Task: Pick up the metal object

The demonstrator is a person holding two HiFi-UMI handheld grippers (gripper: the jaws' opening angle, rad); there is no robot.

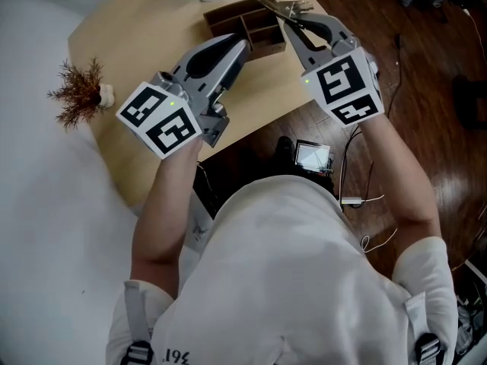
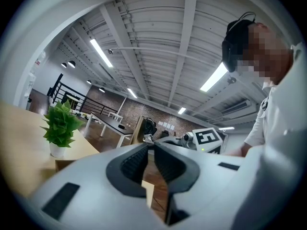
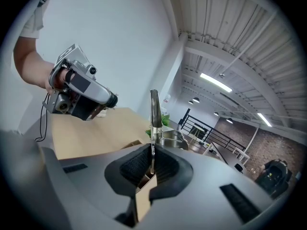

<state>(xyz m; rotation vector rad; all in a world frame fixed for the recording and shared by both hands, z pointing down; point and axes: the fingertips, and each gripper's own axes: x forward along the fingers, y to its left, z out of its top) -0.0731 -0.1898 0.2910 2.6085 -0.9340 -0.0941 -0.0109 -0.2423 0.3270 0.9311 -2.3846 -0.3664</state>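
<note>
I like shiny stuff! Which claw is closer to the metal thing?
Right. The right claw is shut on the metal object, holding it by the wooden box. The left claw sits off to its left, not touching it.

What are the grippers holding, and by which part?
The right gripper pinches the metal object by one thin, flat end. The left gripper holds nothing.
</note>
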